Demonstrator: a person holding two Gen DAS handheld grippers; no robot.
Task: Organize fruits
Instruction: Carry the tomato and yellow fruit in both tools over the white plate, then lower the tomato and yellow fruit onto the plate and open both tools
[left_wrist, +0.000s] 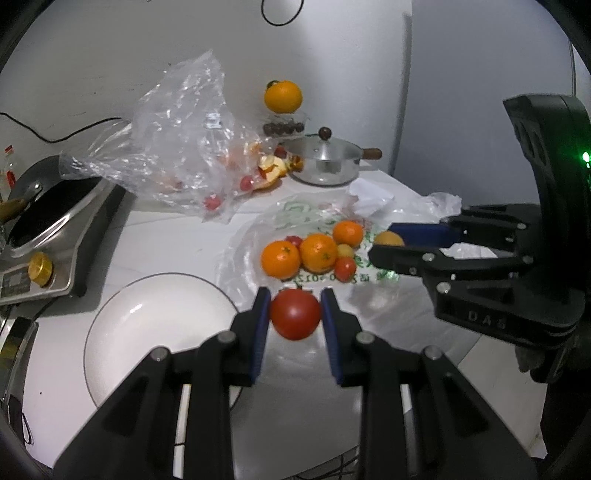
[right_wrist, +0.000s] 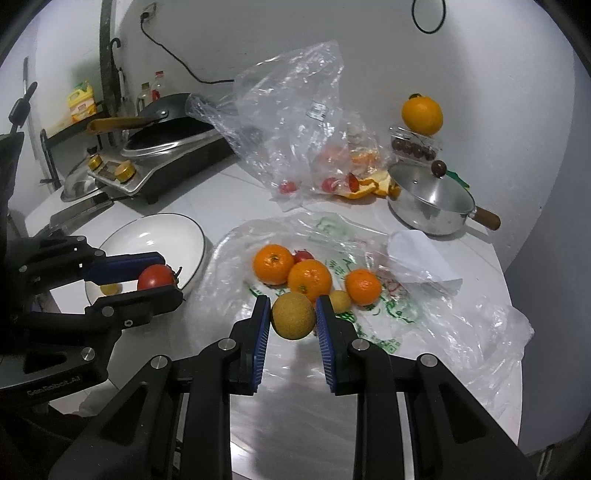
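Observation:
My left gripper is shut on a red tomato, held above the counter just right of the white plate. My right gripper is shut on a round yellow-brown fruit, held above the printed plastic bag. On that bag lie three oranges, a small yellow fruit and small red tomatoes. In the right wrist view the left gripper with its tomato hangs over the plate's near rim.
A crumpled clear bag holding small tomatoes and orange peel lies behind. A lidded steel pot stands at the back, with an orange on a clear box behind it. A stove with a black pan is at left.

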